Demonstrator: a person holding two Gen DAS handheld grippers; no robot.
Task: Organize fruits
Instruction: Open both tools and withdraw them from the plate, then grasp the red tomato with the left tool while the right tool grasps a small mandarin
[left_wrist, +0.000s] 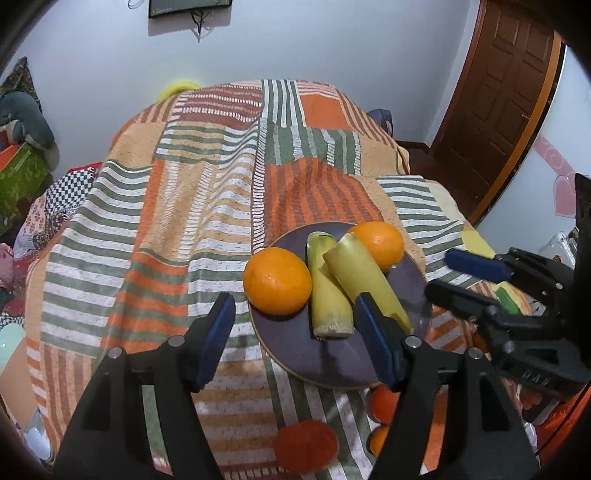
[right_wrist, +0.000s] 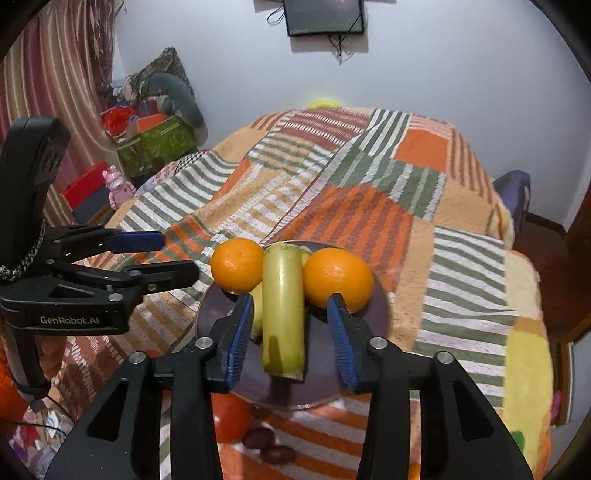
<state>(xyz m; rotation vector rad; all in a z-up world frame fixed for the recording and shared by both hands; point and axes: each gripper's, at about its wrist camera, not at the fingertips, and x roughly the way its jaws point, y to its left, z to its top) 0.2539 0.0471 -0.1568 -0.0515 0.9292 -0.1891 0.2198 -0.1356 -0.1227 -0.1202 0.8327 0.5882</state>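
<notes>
Both jaws released and empty: right hand-held gripper (right_wrist: 291, 332) straddles the upper corn piece (right_wrist: 283, 314) on the plate (right_wrist: 376, 314) on the bed, its long axis running straight ahead; left hand-held gripper (left_wrist: 295, 339) sits beside.

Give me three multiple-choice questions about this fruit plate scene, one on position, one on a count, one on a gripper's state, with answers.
1. Where do the two yellow-green pieces lie?
A. between the oranges
B. off the plate
C. under the plate

2. How many oranges are on the plate?
A. one
B. two
C. four

3. How is the right gripper?
A. shut on an orange
B. open, holding nothing
C. shut on the plate

Answers:
1 A: yellow-green pieces lie between both fruits.
2 B: left orange, right orange on the plate.
3 B: right gripper pads stand apart from everything.
</notes>
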